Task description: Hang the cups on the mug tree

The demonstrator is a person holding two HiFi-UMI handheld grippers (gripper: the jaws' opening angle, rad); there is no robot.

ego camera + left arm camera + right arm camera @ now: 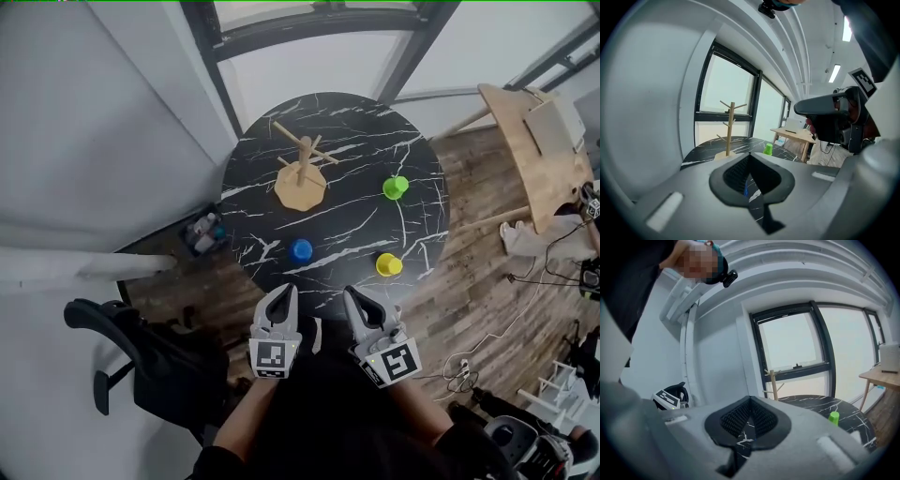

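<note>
A wooden mug tree (302, 171) stands bare at the back of the round black marble table (356, 131). Three cups rest upside down on the tabletop: green (396, 187) at right, blue (301, 250) near the middle front, yellow (388, 265) at front right. My left gripper (282, 298) and right gripper (356, 302) hover side by side over the table's near edge, both shut and empty. The left gripper view shows the mug tree (730, 127) and the green cup (768, 149) beyond the shut jaws. The right gripper view also catches the mug tree (774, 385) and green cup (833, 417).
A black office chair (141, 361) stands at the lower left. A small bin of items (204, 232) sits on the floor left of the table. A wooden desk (530, 150) stands at the right, with cables and gear on the wood floor.
</note>
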